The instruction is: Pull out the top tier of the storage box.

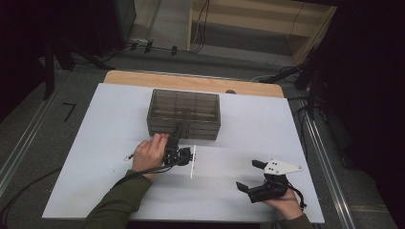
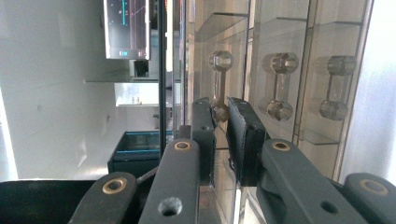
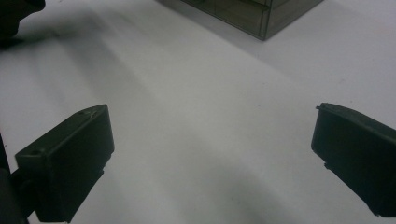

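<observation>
Left gripper view: left gripper point(image 2: 221, 123) pinches a drawer handle point(image 2: 220, 86) dead ahead (right gripper point(image 1: 256, 177) idles wide, well apart).

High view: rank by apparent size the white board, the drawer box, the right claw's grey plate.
1. White board, by far the largest.
2. Drawer box, mid-size, standing on the board.
3. Grey plate, smallest, though it sits higher and nearer the camera, so it looks a bit bigger than it is.
</observation>
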Demonstrator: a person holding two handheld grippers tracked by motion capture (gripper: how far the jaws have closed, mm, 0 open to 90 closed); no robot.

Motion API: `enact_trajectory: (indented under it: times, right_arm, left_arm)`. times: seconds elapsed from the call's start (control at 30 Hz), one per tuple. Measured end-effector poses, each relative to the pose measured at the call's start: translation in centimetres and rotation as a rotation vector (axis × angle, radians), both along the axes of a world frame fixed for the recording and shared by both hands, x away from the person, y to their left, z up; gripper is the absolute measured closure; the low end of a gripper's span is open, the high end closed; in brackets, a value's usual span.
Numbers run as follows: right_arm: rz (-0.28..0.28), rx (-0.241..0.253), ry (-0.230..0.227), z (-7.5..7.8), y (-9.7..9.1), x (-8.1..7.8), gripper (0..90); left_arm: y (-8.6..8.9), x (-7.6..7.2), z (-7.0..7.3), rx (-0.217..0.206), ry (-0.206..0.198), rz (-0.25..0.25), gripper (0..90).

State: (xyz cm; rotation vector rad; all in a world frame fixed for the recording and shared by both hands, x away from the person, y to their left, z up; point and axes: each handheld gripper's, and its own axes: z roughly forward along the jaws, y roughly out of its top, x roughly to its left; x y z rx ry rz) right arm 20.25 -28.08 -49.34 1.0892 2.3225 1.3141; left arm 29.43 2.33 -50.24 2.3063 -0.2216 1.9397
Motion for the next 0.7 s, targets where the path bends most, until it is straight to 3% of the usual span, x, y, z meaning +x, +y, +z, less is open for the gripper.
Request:
enact_trajectory:
  times: [0.7]
  right_arm:
    - [-0.001,-0.003,-0.007,0.0,0.0,0.0,0.0]
  left_arm:
    - [0.3,-1.2,0.1,-0.006,0.01,-0.01,81.2]
